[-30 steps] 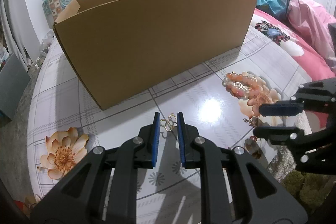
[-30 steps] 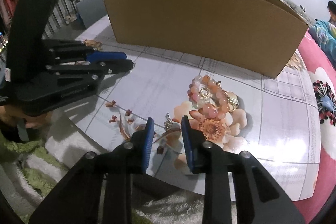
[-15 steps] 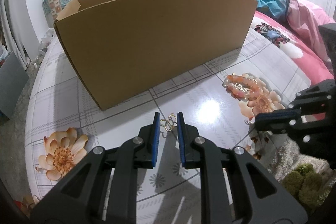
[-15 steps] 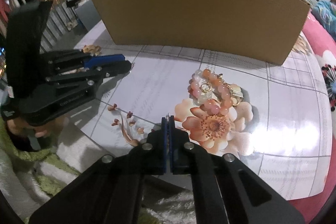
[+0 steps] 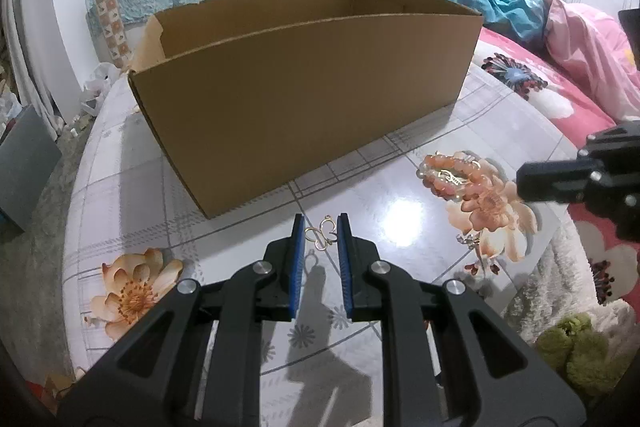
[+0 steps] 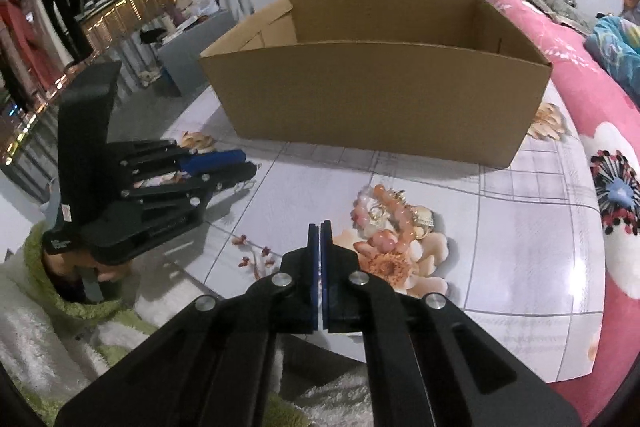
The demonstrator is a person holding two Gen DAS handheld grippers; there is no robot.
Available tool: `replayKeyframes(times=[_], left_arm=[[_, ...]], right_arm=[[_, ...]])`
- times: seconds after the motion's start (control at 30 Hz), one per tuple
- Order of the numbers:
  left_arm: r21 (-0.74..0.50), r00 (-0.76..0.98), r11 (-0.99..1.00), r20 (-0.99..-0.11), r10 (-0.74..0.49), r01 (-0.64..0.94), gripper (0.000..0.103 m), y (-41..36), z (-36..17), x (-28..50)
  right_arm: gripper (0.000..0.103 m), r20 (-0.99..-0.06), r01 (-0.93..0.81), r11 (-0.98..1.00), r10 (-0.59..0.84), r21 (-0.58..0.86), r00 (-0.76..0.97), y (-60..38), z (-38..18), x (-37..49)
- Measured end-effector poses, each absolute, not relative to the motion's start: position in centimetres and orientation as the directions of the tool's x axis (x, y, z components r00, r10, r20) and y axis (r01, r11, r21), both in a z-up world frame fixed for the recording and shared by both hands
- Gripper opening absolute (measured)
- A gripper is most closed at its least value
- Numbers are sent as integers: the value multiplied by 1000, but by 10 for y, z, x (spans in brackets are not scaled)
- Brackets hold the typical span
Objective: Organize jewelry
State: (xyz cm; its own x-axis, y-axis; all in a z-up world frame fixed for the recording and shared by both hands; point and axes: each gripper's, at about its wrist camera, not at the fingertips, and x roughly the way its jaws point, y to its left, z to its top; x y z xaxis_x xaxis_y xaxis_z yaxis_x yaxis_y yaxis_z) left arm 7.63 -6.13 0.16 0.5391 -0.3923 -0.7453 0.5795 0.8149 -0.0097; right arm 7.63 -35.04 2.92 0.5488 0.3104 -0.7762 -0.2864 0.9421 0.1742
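Item one, gold charm [image 5: 320,235], a small looped butterfly shape: we find it clamped between the blue pads of the left claw [image 5: 320,219], raised just clear of the table [image 5: 120,187] with its shadow lying beneath it, near the front wall of the cardboard box [image 5: 312,115]. This grip is as it was a second ago. Item two, bead bracelet [image 5: 452,179], pink and orange with gold fittings: it lies loose in a small heap on the table to the right, in front of the box and apart from both claws. Item three, right claw [image 6: 319,225]: a second ago its pads stood apart around a tiny silvery piece at the near edge of the table; now we see them pressed fully together, and the claw has risen a little, the box showing more of its bare inside. Nothing shows between the pads, so we cannot tell whether the piece came up with them. In the left view a small silvery piece [image 5: 468,239] lies on the table near the printed flower, below and left of the right claw's tip, which leads us to judge that the pinch may have missed. Task standing: the box holds no jewelry that we can see; one piece is in hand, the bracelet is yet to be collected, and the right pick may need repeating.
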Motion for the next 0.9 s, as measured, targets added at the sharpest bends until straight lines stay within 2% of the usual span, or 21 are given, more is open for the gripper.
replayKeyframes(times=[0.03, 0.1, 0.13, 0.2, 0.33, 0.4, 0.47, 0.63, 0.9], left_arm=[[-8, 541, 815, -745, -391, 579, 14, -62, 2, 75], [-4, 543, 815, -744, -390, 579, 14, -62, 3, 73], [-5, 543, 815, -744, -390, 580, 14, -63, 3, 72], [-8, 540, 814, -745, -393, 581, 14, -63, 2, 71], [-11, 535, 814, -748, -392, 581, 15, -61, -1, 70], [-15, 534, 815, -749, -393, 579, 15, -60, -3, 71], [-22, 532, 817, -749, -395, 576, 15, -58, -4, 71], [-36, 528, 818, -746, -404, 575, 15, -54, -6, 72], [-43, 522, 818, -751, -405, 574, 15, -52, -10, 73]], right_arm=[[2, -780, -280, 944, 305, 173, 546, -352, 28, 76], [12, -803, -289, 941, 306, 175, 511, -352, 20, 79], [23, -820, -297, 942, 291, 155, 493, -349, 12, 81], [25, -834, -319, 939, 274, 126, 479, -339, 0, 84], [25, -857, -347, 935, 238, 75, 456, -331, -13, 89], [21, -859, -355, 934, 215, 42, 465, -328, -15, 91], [4, -863, -365, 930, 221, 45, 455, -326, -15, 95], [1, -865, -338, 933, 269, 125, 424, -337, -12, 99], [1, -818, -268, 927, 360, 261, 448, -371, 12, 99]])
